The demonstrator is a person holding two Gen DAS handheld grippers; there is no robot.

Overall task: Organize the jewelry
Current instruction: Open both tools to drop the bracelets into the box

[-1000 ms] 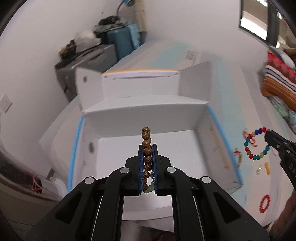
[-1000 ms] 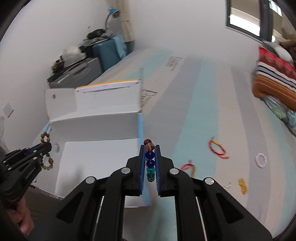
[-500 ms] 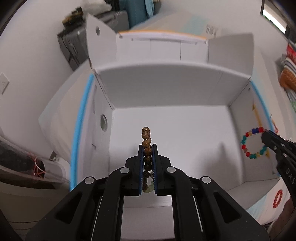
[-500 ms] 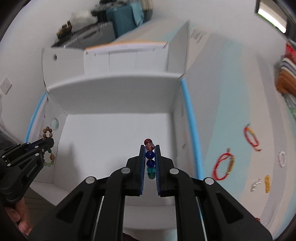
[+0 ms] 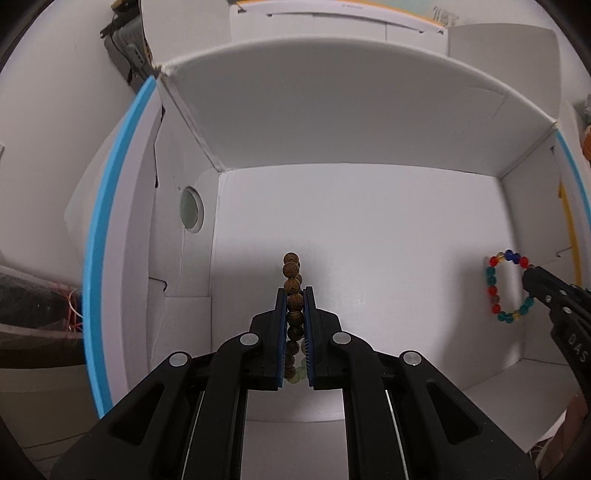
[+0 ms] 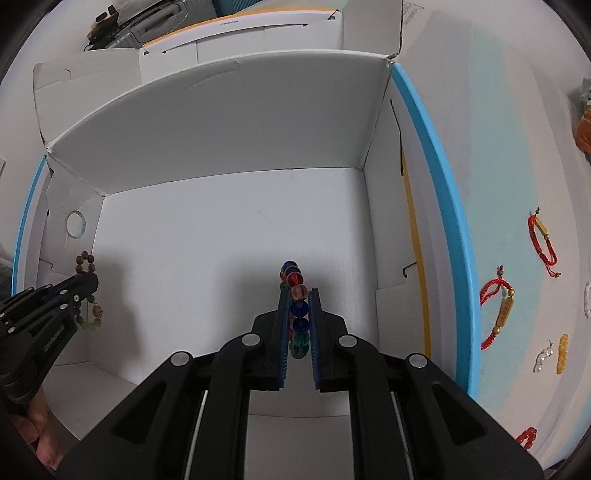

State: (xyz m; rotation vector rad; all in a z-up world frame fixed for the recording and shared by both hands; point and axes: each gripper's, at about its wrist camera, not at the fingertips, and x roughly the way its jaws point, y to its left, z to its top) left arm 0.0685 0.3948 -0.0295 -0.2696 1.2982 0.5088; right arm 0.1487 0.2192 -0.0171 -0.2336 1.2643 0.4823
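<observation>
My left gripper (image 5: 294,291) is shut on a brown wooden bead bracelet (image 5: 291,269) and holds it inside the open white cardboard box (image 5: 332,122), above its floor. My right gripper (image 6: 298,293) is shut on a multicoloured glass bead bracelet (image 6: 295,280), also inside the box, toward its right side. The coloured bracelet (image 5: 496,288) and the right gripper (image 5: 532,271) show at the right of the left wrist view. The wooden bracelet (image 6: 88,291) and the left gripper (image 6: 90,277) show at the left of the right wrist view.
The box has raised flaps and blue edges (image 6: 436,184). On the pale striped cloth right of it lie two red cord bracelets (image 6: 496,306) (image 6: 543,240), a yellow trinket (image 6: 562,352), a clear trinket (image 6: 543,358) and a red bead bracelet (image 6: 526,435). Luggage (image 6: 122,26) stands behind the box.
Both grippers have moved forward and down into the box, each still holding its bracelet. The box walls now fill both views.
</observation>
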